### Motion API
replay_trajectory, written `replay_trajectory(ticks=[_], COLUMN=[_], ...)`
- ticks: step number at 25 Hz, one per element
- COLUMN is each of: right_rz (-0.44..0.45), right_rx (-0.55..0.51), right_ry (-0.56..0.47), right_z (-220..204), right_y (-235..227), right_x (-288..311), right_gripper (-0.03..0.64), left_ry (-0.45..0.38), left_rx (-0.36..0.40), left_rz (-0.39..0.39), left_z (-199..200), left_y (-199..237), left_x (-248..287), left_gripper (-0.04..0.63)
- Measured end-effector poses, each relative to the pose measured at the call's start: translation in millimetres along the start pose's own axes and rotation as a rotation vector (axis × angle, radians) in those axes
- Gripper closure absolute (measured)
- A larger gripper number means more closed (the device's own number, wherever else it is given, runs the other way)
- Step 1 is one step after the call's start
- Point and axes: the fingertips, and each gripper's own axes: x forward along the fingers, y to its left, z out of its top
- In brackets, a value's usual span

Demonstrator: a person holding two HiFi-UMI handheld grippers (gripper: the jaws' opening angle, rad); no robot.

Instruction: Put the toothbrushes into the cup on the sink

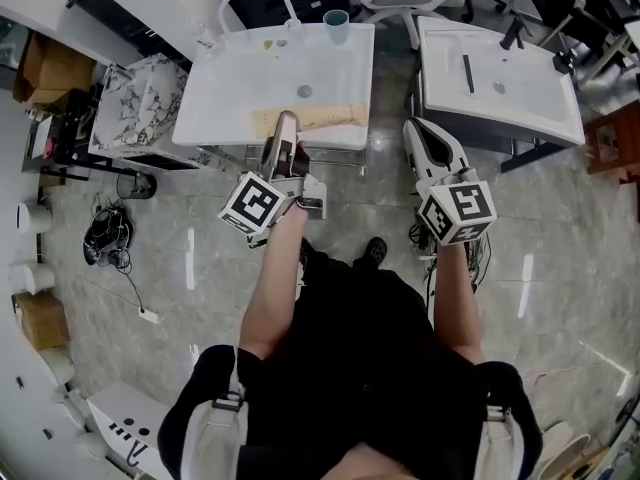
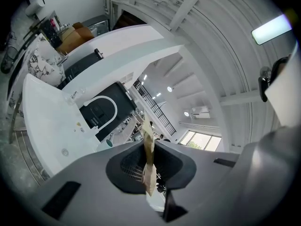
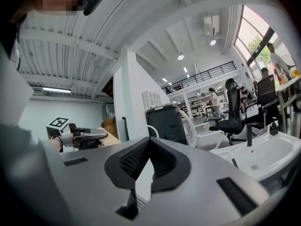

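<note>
1. We see the cup (image 1: 337, 20) beyond the left gripper's (image 1: 285, 120) tips, at the far rim of the sink (image 1: 230, 88) and a little to that gripper's right.
2. The tan toothbrush (image 1: 335, 117) lies crosswise to the jaws, over the sink's near edge, with most of its length sticking out to the gripper's right.
3. The left gripper is much nearer the cup than the right gripper (image 1: 418, 128).
4. The left jaws are clamped on the toothbrush, which shows edge-on between them. The right jaws are together on nothing.
5. We judge the toothbrush must be turned upright on the way to the cup.
</note>
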Motion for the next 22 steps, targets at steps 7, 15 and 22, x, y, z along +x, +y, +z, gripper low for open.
replay_trajectory(ticks=[7, 15, 22], right_rz=[-0.001, -0.037, -0.051], right_rx=[0.026, 0.055, 0.054], right_ry=[0.029, 0.068, 0.072], right_z=[-9.0, -24.1, -25.8], right_y=[-14.3, -22.2, -20.1], right_x=[-12.2, -14.7, 9.5], right_gripper=[0.588, 0.588, 0.588], left_ry=[0.005, 0.024, 0.021], left_rx=[-0.004, -0.021, -0.028], left_rz=[0.016, 0.034, 0.024], left_z=[-13.8, -23.6, -9.6], left_y=[-4.2, 4.9, 21.3], left_x=[-2.1, -2.3, 11.8], left_gripper=[0.555, 0.555, 0.555])
